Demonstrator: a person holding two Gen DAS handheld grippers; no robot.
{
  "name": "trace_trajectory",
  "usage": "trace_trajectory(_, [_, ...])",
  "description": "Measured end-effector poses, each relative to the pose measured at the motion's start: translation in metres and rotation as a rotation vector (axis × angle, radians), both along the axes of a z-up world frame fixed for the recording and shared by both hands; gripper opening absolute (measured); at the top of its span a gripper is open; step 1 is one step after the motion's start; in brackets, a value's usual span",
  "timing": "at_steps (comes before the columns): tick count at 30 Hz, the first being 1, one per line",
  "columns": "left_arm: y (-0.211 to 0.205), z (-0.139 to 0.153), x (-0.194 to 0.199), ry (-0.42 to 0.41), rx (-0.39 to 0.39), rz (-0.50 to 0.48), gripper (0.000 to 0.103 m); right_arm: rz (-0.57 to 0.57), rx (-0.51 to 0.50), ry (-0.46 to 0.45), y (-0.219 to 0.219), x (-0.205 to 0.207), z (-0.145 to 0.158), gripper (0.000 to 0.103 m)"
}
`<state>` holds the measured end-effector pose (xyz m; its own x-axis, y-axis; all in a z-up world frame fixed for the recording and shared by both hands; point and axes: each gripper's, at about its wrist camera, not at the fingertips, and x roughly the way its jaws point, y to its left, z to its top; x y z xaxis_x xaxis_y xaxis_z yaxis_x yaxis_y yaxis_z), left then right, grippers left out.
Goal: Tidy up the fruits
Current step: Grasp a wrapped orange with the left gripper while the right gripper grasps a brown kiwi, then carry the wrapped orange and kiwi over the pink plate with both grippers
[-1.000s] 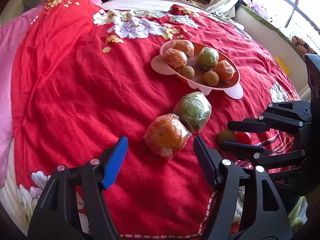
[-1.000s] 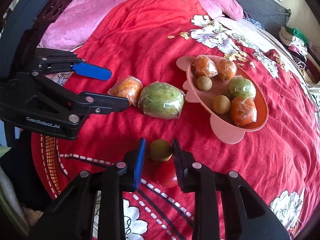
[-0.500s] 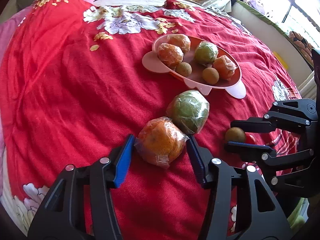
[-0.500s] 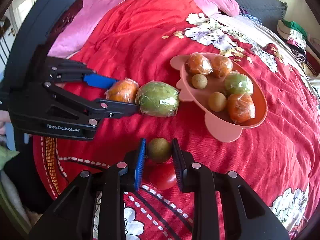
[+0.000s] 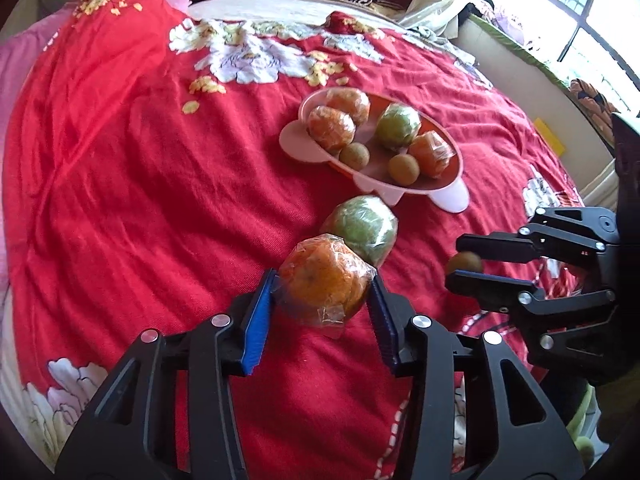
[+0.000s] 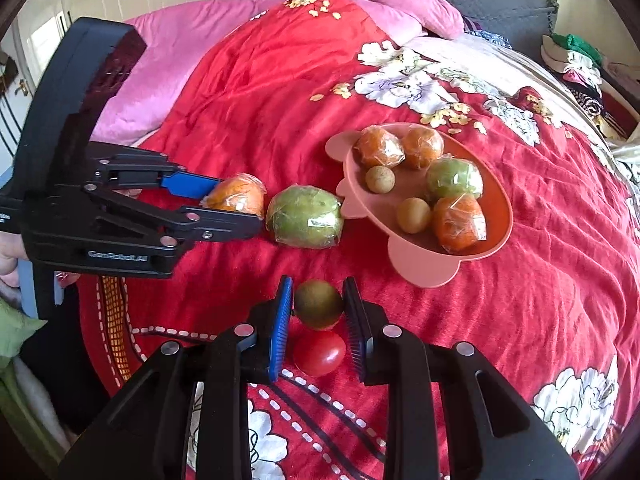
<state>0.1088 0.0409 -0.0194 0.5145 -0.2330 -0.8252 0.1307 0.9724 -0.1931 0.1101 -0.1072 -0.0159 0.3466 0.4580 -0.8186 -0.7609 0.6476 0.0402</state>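
Observation:
A plastic-wrapped orange (image 5: 324,284) lies on the red bedspread between the blue pads of my left gripper (image 5: 321,278). The jaws are closing and both pads touch the wrap. From the right wrist view the same orange (image 6: 240,196) sits in the left gripper (image 6: 240,205). My right gripper (image 6: 318,292) is shut on a small brown round fruit (image 6: 318,304), held just above a red tomato (image 6: 320,352). A wrapped green fruit (image 5: 362,228) rests right behind the orange. The pink plate (image 5: 452,200) beyond holds several wrapped and small fruits.
The bed is covered by a red floral blanket (image 5: 140,200). Pink pillows (image 6: 392,4) lie at the head and clothes are piled beyond. A window and a low ledge (image 5: 520,52) run along the right side. A hand (image 6: 8,248) holds the left gripper's handle.
The left gripper moved forward around the wrapped orange and narrowed its jaws until the pads reached it. The right gripper stayed shut on the brown fruit.

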Motion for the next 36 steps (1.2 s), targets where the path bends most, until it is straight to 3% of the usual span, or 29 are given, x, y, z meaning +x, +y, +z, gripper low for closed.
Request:
trace_trajectory(9, [-0.006, 0.022, 0.001, -0.040, 0.009, -0.001, 0.037, -0.023, 0.033, -0.017, -0.010, 0.005, 0.013, 0.019])
trace_trajectory(19, [-0.012, 0.022, 0.001, -0.037, 0.008, -0.007, 0.037, 0.009, 0.009, 0.033, -0.005, 0.002, -0.007, 0.020])
trace_trajectory(23, [-0.012, 0.022, 0.000, -0.037, 0.008, -0.007, 0.037, 0.015, -0.023, 0.027, -0.001, 0.003, -0.012, 0.030])
trace_trajectory(29, [-0.012, 0.021, 0.001, -0.036, 0.006, -0.007, 0.037, 0.018, -0.077, 0.041, 0.003, 0.009, -0.024, 0.030])
trace_trajectory(36, [-0.012, 0.021, 0.001, -0.037, 0.008, -0.007, 0.037, 0.012, -0.058, 0.030, 0.004, 0.008, -0.022, 0.025])
